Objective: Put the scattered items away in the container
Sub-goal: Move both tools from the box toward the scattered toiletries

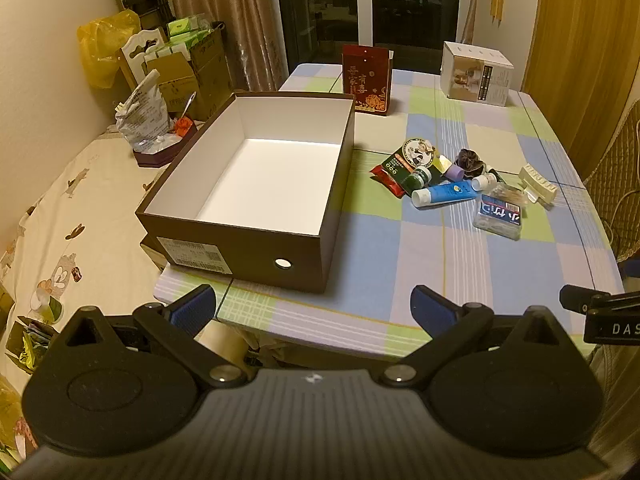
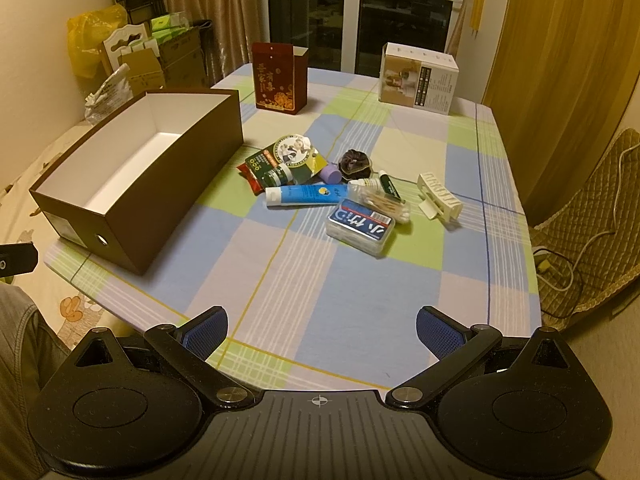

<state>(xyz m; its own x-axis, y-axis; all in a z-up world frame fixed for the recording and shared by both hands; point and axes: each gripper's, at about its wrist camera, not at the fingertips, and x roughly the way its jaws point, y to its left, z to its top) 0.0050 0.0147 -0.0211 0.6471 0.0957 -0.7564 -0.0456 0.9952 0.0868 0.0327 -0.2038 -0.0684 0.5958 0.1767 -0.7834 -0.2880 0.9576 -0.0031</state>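
Both grippers hung over the near edge of the table (image 2: 304,280), each with its jaws spread wide and nothing between them. Ahead of the left gripper (image 1: 312,308), almost straight off its jaws, stood the brown box (image 1: 256,236), open-topped, white inside and bare, its long axis running away from the camera. Ahead of the right gripper (image 2: 320,328) the checked cloth lay clear, and beyond that, slightly right of centre, came the scattered pile. Nearest its jaws sat the clear toothpick case (image 2: 360,226), lying slantwise; just behind it lay the cotton swabs (image 2: 390,204), and left of those the blue tube (image 2: 306,195), its long axis crosswise to the jaws with the white cap pointing toward the box. A white clip (image 2: 438,199) lay a little apart off to the right. Farther still were the packets, a purple cap and a dark scrunchie (image 2: 354,164). From the left gripper the same pile lay well off to the right, so the right gripper was judged nearer; the crosswise tube would likely want the wrist turned so the fingers close across its width
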